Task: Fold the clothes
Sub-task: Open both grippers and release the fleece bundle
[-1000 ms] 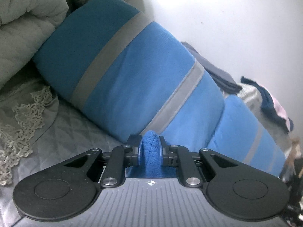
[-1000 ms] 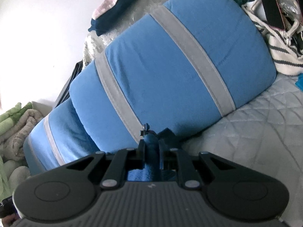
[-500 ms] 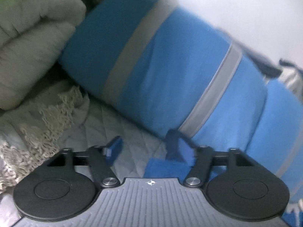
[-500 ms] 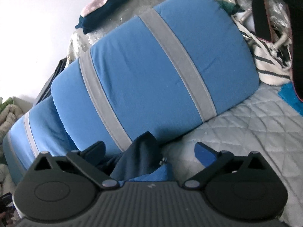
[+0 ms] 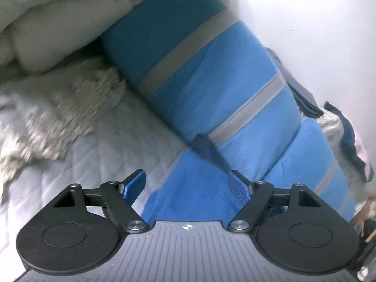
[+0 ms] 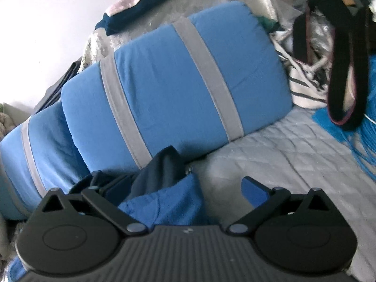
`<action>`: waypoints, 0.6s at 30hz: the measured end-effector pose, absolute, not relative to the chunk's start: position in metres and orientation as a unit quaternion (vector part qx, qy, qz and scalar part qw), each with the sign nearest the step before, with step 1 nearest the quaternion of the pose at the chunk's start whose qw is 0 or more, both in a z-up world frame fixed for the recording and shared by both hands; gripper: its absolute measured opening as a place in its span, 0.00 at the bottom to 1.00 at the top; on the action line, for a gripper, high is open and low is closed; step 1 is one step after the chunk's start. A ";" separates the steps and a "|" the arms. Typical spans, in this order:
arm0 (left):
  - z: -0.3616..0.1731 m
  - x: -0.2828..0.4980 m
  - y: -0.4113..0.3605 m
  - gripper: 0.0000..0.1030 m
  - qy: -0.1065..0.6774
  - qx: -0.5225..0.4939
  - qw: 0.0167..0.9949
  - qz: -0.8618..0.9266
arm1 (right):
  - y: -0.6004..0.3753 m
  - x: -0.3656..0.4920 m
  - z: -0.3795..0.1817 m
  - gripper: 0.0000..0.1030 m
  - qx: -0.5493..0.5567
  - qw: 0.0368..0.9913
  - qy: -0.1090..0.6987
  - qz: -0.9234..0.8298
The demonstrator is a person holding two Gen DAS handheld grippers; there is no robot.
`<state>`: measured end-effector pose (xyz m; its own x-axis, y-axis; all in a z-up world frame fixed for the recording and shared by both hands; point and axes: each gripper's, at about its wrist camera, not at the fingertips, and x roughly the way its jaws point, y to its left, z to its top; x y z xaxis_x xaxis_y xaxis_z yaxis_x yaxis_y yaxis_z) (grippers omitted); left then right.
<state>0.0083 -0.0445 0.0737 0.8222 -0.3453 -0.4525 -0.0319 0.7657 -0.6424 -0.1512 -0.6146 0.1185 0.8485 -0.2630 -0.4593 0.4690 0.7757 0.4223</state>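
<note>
Blue fabric of a garment (image 5: 188, 188) is seen lying slack on a grey quilted bed (image 5: 98, 164), released a moment ago from both grips; a second earlier each pair of pads was pinched tight on a fold of it. The left hand-held gripper (image 5: 188, 184) is shown with its jaws opening, cloth lying between the blue pads but not pressed by them. The right hand-held gripper (image 6: 185, 188) is shown with its jaws spread wide, and the garment (image 6: 164, 202), with a dark navy part peaking up, sits toward its 9 o'clock finger. It is judged that one fold has just been laid down and that a fresh grasp comes next.

A blue bolster with grey bands (image 6: 176, 75) is pressed against the garment's far edge at 12 o'clock, so little room is left there. Open quilt lies at 3 o'clock in the right view. Fringed cream bedding (image 5: 58, 108) crowds the left view at 10 o'clock.
</note>
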 end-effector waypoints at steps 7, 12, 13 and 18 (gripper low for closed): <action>0.047 -0.027 -0.036 0.75 0.322 -0.459 0.817 -0.134 | -0.592 -0.187 0.113 1.00 0.321 0.902 0.222 -0.183; 0.029 -0.040 -0.041 0.76 0.358 -0.487 0.785 -0.139 | -0.576 -0.199 0.095 1.00 0.356 0.882 0.264 -0.162; 0.026 -0.043 -0.043 0.76 0.365 -0.485 0.783 -0.138 | -0.572 -0.200 0.092 1.00 0.357 0.877 0.276 -0.165; 0.008 -0.047 -0.058 0.77 0.403 -0.470 0.774 -0.134 | -0.555 -0.209 0.073 1.00 0.383 0.853 0.311 -0.170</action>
<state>-0.0468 -0.0577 0.0079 0.6396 -0.5867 -0.4967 -0.1706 0.5217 -0.8359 -0.2091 -0.5552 0.0731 0.7491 -0.0530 -0.6603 0.5282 0.6494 0.5471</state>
